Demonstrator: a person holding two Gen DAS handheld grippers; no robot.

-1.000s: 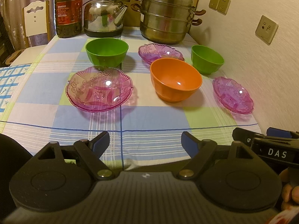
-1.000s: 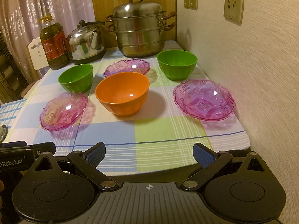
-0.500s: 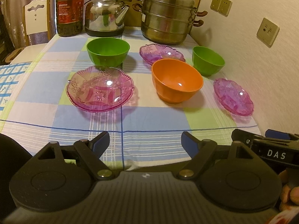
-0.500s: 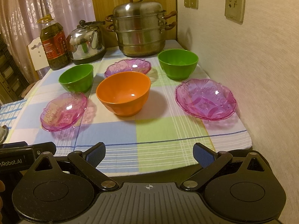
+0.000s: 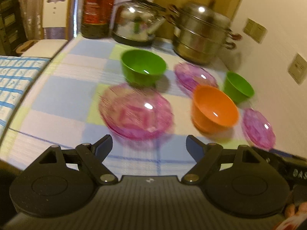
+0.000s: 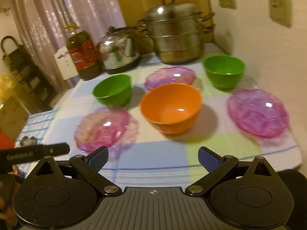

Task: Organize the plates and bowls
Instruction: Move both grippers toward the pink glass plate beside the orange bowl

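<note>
The orange bowl (image 6: 170,107) and green bowls (image 6: 113,89) are seen as smooth, glossy plastic. The pink plates (image 6: 257,112) are translucent and patterned, possibly glass, though blur prevents certainty. The steamer pot (image 6: 176,34) and kettle (image 6: 119,49) are polished metal. The table is covered by a matt checked cloth (image 6: 159,157).

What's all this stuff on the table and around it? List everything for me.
Orange bowl: one, table centre.
Green bowls: two, behind it, left and right.
Pink glass plates: three, front left, back middle, right by the wall.
Steamer pot: one, steel, back right.
Kettle: one, steel, back.
Oil bottle: one, dark, back left.
Tablecloth: checked blue, green, white.
Chair: one, white, beyond the table.
Wall sockets: beige, right wall.
Left gripper: black, open, empty.
Right gripper: black, open, empty.
</note>
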